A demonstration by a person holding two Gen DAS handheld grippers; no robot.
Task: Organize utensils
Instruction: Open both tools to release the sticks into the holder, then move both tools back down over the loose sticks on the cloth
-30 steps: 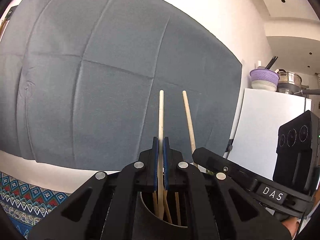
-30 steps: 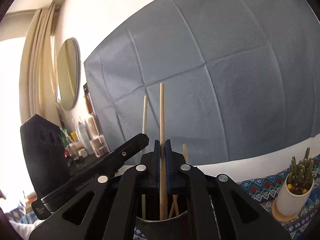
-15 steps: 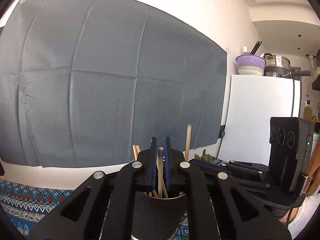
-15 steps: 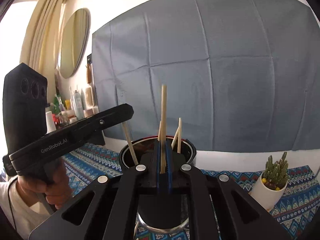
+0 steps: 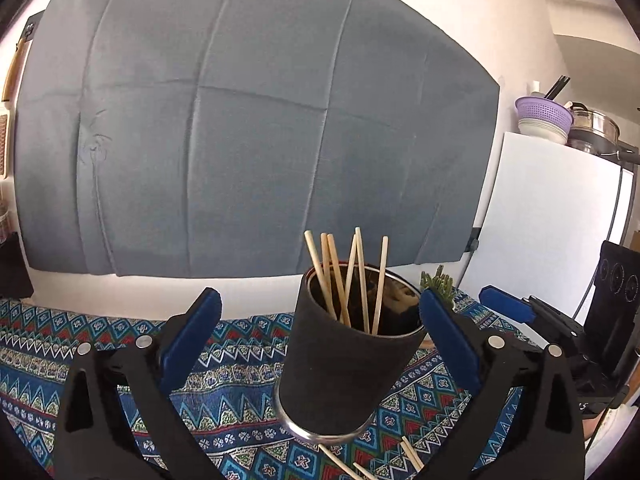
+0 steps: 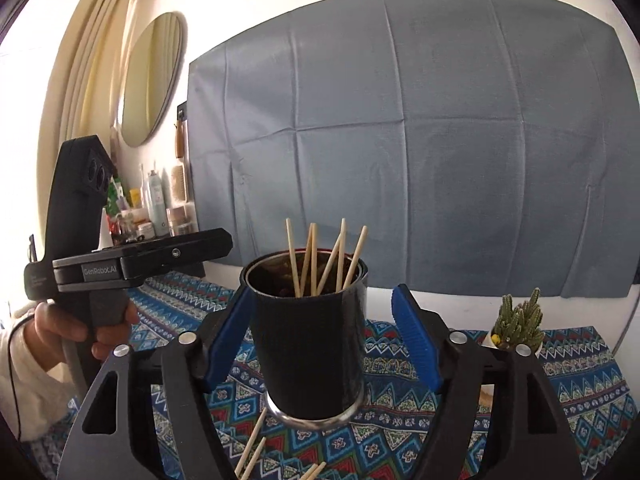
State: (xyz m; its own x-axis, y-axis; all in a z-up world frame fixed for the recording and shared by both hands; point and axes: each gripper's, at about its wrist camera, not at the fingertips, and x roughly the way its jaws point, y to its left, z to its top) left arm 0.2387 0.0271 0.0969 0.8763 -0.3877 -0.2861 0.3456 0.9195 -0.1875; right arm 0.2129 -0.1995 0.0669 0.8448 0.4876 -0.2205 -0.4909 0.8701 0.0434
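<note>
I have both claws spread wide, their jaws having just been opening. My left claw [image 5: 320, 320] straddles the dark cup [image 5: 344, 364] without its blue pads [image 5: 192, 336] touching it; my right claw [image 6: 320, 336] frames the same cup from the other side, and I cannot tell whether its left pad touches the wall. 6 wooden chopsticks [image 5: 344, 280] lean inside the cup, which stands on the patterned cloth [image 5: 100, 364] covering the bench. More loose chopsticks [image 6: 252, 446] lie on the cloth by the cup's base. A small potted cactus [image 6: 518, 322] sits to the right.
</note>
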